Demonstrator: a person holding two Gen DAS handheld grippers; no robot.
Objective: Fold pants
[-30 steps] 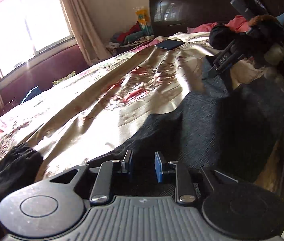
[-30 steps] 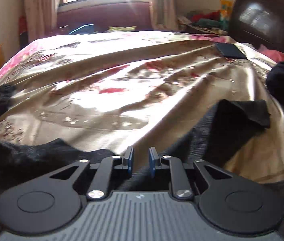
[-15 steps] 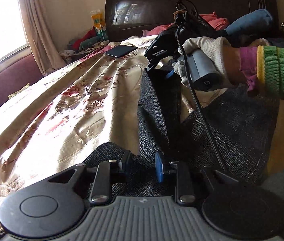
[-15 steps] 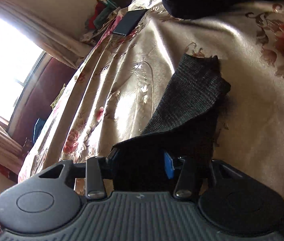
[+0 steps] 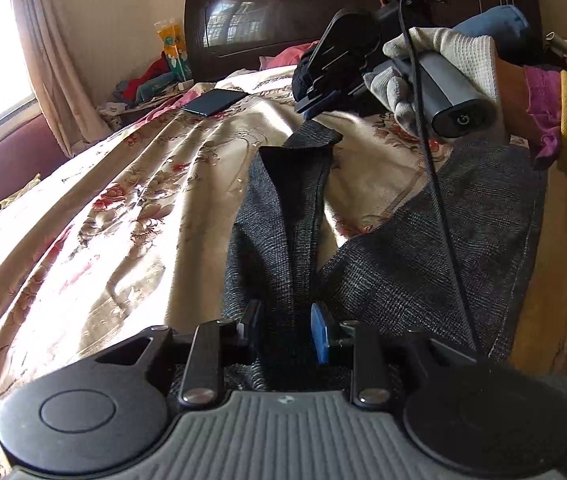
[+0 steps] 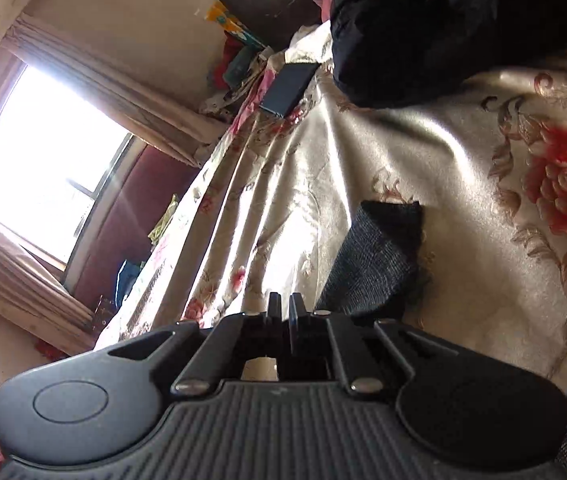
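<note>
1. Two legs of the pants [image 5: 435,248] lie on the bed [image 5: 123,208], spread in a V; the narrow leg runs toward 12 o'clock in the left wrist view, the wider one toward 2 o'clock.
2. Left gripper [image 5: 286,334]: jaws parted, dark cloth bunched between them; whether they pinch it I cannot tell.
3. Right gripper [image 6: 285,314]: jaws nearly together, nothing visible between them. It hangs at the narrow leg's far end, the cuff [image 6: 387,236] just beside it at 1 o'clock.
4. Done, by my reading: pants laid out, one leg drawn long.
5. Left: legs not yet stacked, no crosswise fold made. Early stage.
6. Phone [image 5: 213,102] and clothes pile [image 6: 443,28] sit well apart, toward the headboard [image 5: 283,12].
</note>
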